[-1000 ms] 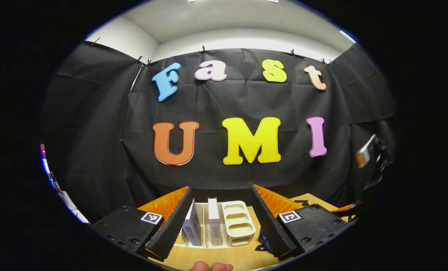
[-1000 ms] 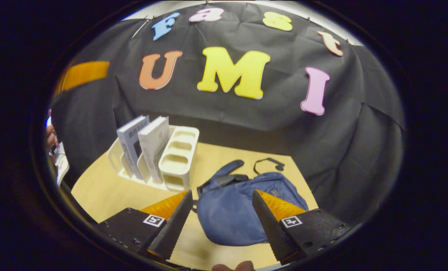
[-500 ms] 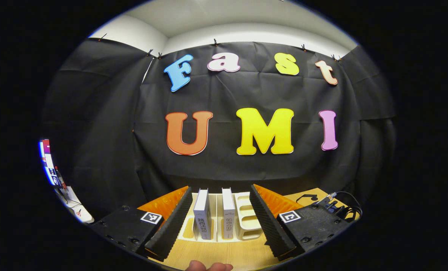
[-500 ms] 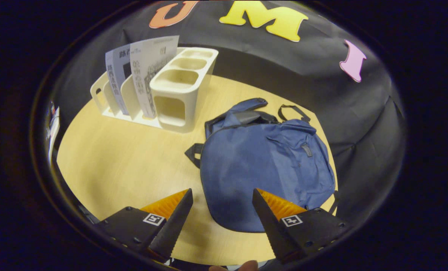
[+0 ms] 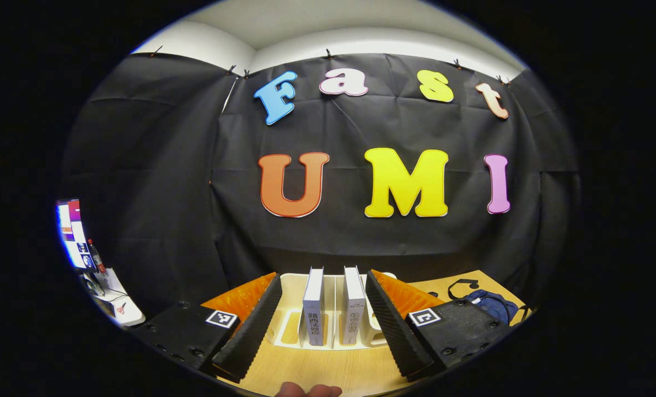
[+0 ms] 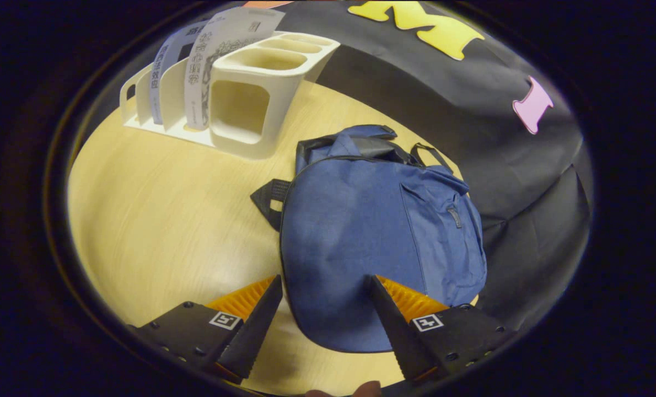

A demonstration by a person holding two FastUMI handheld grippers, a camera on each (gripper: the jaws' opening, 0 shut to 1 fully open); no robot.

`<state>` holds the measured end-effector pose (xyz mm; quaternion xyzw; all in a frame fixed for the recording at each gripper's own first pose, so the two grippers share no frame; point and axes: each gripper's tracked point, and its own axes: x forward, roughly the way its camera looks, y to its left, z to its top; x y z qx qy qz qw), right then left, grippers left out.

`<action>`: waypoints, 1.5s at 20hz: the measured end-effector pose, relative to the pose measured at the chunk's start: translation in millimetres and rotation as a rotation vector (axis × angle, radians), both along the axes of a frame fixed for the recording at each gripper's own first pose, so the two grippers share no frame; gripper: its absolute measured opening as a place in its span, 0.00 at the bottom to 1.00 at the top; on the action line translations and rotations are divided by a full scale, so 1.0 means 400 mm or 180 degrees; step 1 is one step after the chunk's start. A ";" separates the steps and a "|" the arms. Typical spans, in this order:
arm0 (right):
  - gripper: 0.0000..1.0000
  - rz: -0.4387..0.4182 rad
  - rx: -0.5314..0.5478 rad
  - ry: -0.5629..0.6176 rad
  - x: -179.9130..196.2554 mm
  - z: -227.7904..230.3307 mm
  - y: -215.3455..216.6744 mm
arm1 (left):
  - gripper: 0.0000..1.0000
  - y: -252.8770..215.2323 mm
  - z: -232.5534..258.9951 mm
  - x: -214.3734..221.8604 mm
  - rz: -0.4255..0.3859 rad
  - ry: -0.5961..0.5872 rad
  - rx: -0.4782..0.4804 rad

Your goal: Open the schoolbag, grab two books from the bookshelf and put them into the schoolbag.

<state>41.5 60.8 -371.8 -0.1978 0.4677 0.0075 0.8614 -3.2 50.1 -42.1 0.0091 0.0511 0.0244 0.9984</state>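
Right gripper view: schoolbag [image 6: 361, 231] (zipped, flat on table [image 6: 157, 220]) beneath spread right tongs [image 6: 323, 286].

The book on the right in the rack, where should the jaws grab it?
Probably by its top edge, from above. The right book stands upright in the rack, spine forward, poking above the dividers, with a gap between it and the left book.

Light wood table [image 6: 157, 220] under my tools. On it, ahead-left of my right tool: white bookshelf [image 6: 234, 105], w/ two books upright in its slots. Blue schoolbag [image 6: 372, 231] lies flat just below that tool's tips, near the shelf, not touching.
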 end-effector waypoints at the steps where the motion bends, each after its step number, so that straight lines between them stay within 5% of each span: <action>1: 0.99 0.0001 -0.0048 -0.0027 0.006 0.001 -0.007 | 0.96 -0.002 -0.007 0.005 -0.0007 0.0015 0.0002; 9: 0.90 -0.0137 0.0091 -0.0012 0.013 0.010 -0.020 | 0.97 -0.003 -0.013 0.014 -0.0009 0.0050 -0.0029; 13: 0.62 -0.0182 0.0263 -0.0081 0.021 0.055 -0.022 | 0.97 0.004 -0.014 0.019 0.0016 0.0053 -0.0065; 16: 0.51 -0.0217 0.0343 -0.0049 0.022 0.068 -0.038 | 0.97 0.001 -0.020 0.019 0.0002 0.0081 -0.0145; 17: 0.54 -0.0234 0.0351 -0.0088 0.028 0.077 -0.052 | 0.97 0.002 -0.021 0.021 0.0009 0.0082 -0.0161; 18: 0.31 -0.0241 0.0333 -0.0088 0.027 0.077 -0.059 | 0.96 0.003 -0.024 0.025 0.0009 0.0094 -0.0166; 20: 0.13 -0.0245 0.0376 -0.0065 0.025 0.081 -0.065 | 0.96 0.003 -0.022 0.028 0.0020 0.0086 -0.0172; 22: 0.10 -0.0222 0.0442 -0.0064 0.033 0.085 -0.080 | 0.96 0.004 -0.019 0.028 0.0025 0.0077 -0.0190; 23: 0.01 -0.0219 0.0478 -0.0026 0.024 0.096 -0.081 | 0.96 0.002 -0.019 0.029 0.0024 0.0077 -0.0197; 30: 0.00 -0.0200 0.0701 -0.0210 0.046 0.223 -0.138 | 0.97 -0.013 -0.029 0.048 0.0006 0.0129 -0.0297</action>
